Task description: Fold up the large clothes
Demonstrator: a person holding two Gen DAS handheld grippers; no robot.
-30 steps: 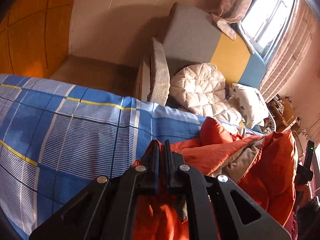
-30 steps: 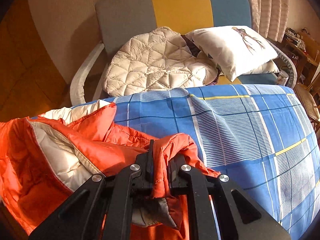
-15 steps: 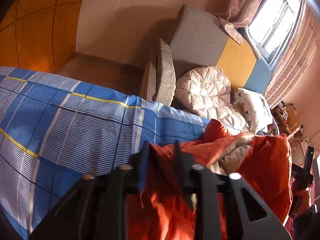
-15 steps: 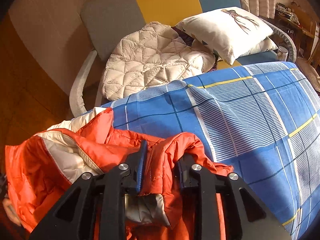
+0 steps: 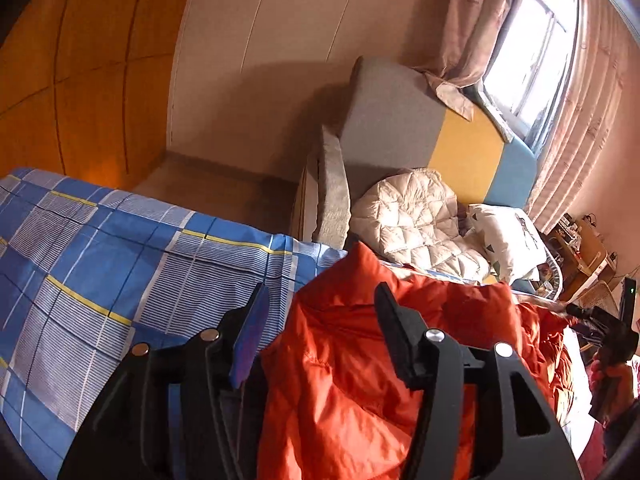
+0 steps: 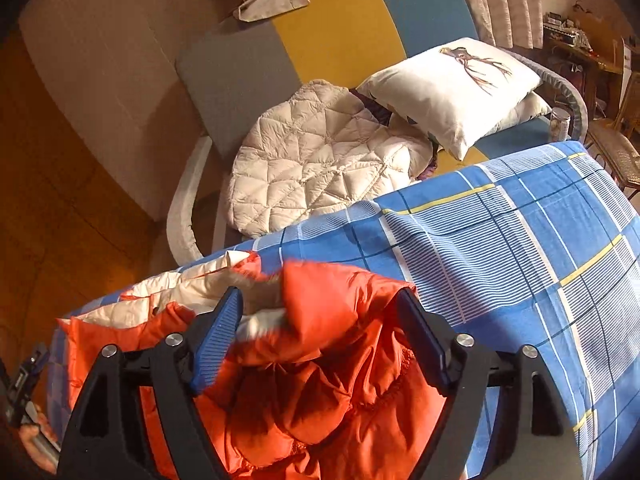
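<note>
An orange padded jacket (image 5: 360,380) with a cream lining (image 6: 192,288) lies on the blue checked bed sheet (image 5: 100,264). My left gripper (image 5: 320,300) hovers over its left part with jaws opening; orange cloth shows between the fingers, and the pads do not press on it. My right gripper (image 6: 320,300) hangs over the jacket's (image 6: 320,400) right part, jaws opening wide, a fold of orange cloth loose between them. The other gripper (image 5: 592,316) shows at the far right of the left wrist view.
Beyond the bed (image 6: 520,240) stands a grey, yellow and blue sofa (image 6: 320,40) with a cream quilted coat (image 6: 312,164) and a white printed pillow (image 6: 452,88) on it. A window with curtains (image 5: 532,40) is behind it. A cluttered wooden table (image 6: 580,44) is at the far right.
Both grippers were shut on folds of the orange jacket and have opened, letting the cloth go. Both have lifted away a little, and the jacket has settled on the sheet.
</note>
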